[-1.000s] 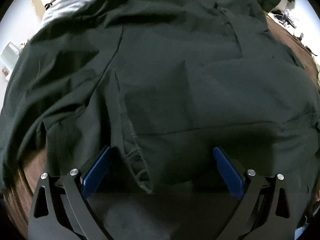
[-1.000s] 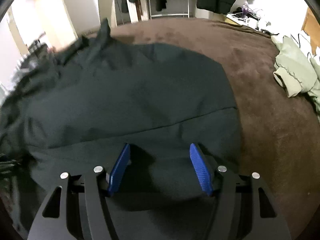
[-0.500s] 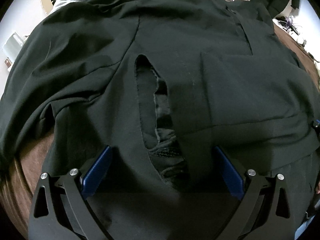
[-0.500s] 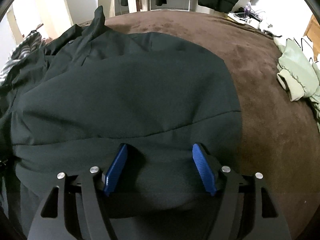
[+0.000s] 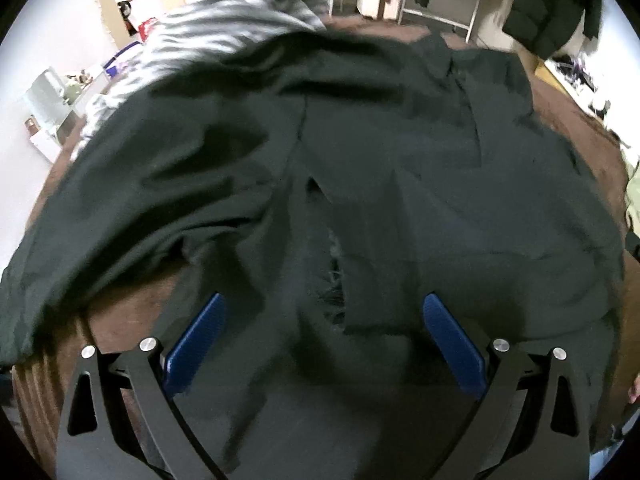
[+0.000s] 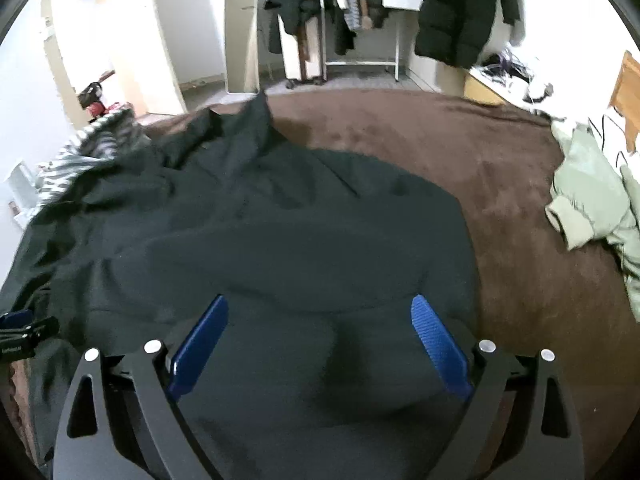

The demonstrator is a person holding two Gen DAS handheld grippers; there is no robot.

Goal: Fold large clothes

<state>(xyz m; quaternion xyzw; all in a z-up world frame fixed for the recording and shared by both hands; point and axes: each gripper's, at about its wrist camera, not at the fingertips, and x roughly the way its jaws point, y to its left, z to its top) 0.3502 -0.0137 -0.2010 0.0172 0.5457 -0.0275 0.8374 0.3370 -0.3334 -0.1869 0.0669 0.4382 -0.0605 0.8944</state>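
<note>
While both tongs gape, one dark coat covers one brown blanket.

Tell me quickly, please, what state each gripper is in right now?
Left gripper: open, jaws spread wide over the dark garment, holding nothing.
Right gripper: open, jaws spread wide over the same garment, holding nothing.

Brown carpet; white walls; clothes rack at back.
</note>
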